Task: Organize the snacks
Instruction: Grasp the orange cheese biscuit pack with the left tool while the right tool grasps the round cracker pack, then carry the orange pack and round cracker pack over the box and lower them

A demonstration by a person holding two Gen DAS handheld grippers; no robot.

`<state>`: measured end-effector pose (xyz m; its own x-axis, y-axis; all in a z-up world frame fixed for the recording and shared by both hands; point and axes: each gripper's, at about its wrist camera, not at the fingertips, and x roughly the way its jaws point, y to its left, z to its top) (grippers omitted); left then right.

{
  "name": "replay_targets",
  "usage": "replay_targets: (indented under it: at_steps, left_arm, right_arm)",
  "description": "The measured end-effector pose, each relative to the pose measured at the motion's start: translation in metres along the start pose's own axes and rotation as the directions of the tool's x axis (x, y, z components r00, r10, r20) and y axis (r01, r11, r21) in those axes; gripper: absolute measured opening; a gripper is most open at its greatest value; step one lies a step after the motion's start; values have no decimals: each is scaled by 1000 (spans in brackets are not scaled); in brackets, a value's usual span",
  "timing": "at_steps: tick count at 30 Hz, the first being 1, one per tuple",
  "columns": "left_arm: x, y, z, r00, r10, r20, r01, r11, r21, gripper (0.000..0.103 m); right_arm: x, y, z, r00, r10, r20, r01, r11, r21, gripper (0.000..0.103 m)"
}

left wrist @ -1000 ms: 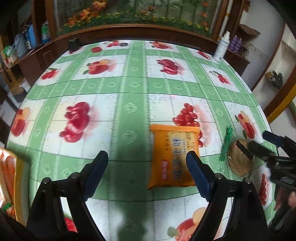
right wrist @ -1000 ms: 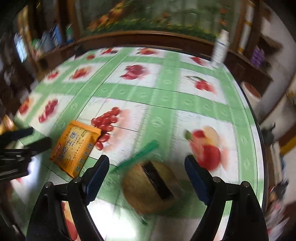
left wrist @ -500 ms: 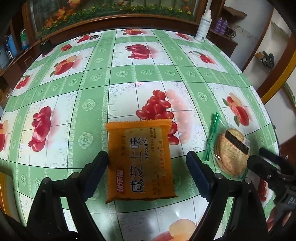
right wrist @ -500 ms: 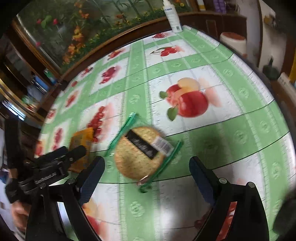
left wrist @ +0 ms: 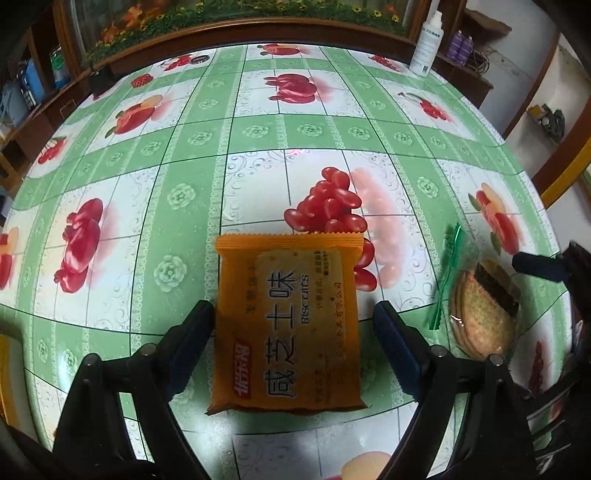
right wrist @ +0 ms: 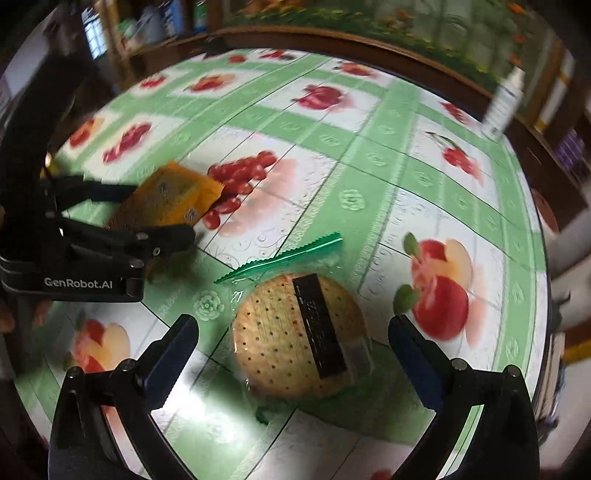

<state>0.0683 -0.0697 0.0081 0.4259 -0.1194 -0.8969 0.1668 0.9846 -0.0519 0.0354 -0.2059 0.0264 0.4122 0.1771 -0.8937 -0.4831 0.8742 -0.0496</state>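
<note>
Orange biscuit packet [left wrist: 288, 325] lettering legible, left view

Setting: a lived-in home room, likely a dining area. Round counter covered by a glossy green-and-white plastic cloth printed with fruit [left wrist: 258, 177]. Dark curved wooden cabinet [left wrist: 258, 27] runs along the far side, backed by a panel of painted flowers [left wrist: 236, 7]. White plastic bottle [left wrist: 427, 44] stands at far right. Cluttered wooden shelves [left wrist: 26, 92] at far left; plain white wall [left wrist: 554, 92] at right.
</note>
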Motion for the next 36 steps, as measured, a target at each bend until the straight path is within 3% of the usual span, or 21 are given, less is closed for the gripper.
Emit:
replay_targets:
  at_steps: [3, 5, 7, 8, 9, 10, 15, 23, 36]
  left_arm:
    - [3, -6, -2, 999, 33, 5, -33, 999, 42, 91]
    - [3, -7, -2, 1000, 22, 14, -23, 998, 55, 91]
    - [1, -7, -4, 999, 15, 30, -17, 998, 64, 85]
    - [-1, -6, -4, 999, 18, 44, -21, 997, 69, 73]
    - [-4, -5, -4, 999, 6, 51, -9, 997, 73, 70]
    - [-4, -5, -5, 999, 3, 46, -7, 997, 79, 70]
    - [-12, -1, -17, 998, -10, 58, 5, 997, 83, 70]
    - [-48, 20, -42, 994, -5, 111, 0, 999, 51, 70]
    - [-104, 67, -92, 971, 88, 220, -83, 996, -30, 70]
  right_arm:
    - [14, 0, -2, 999, -11, -36, 10, 1000, -15, 102]
    - [14, -8, -7, 999, 32, 8, -33, 998, 48, 102]
    - [10, -8, -12, 999, 8, 32, -11, 998, 65, 98]
    - [8, -8, -13, 999, 3, 41, -6, 997, 74, 91]
    - [4, -7, -15, 999, -1, 49, -3, 997, 78, 81]
    - [0, -5, -18, 999, -2, 52, -2, 997, 80, 77]
    - [-6, 5, -29, 998, -8, 61, 2, 995, 99, 76]
    - [-33, 24, -28, 988, 18, 156, -39, 991, 130, 76]
    - [-38, 89, -14, 977, 80, 196, -93, 994, 57, 76]
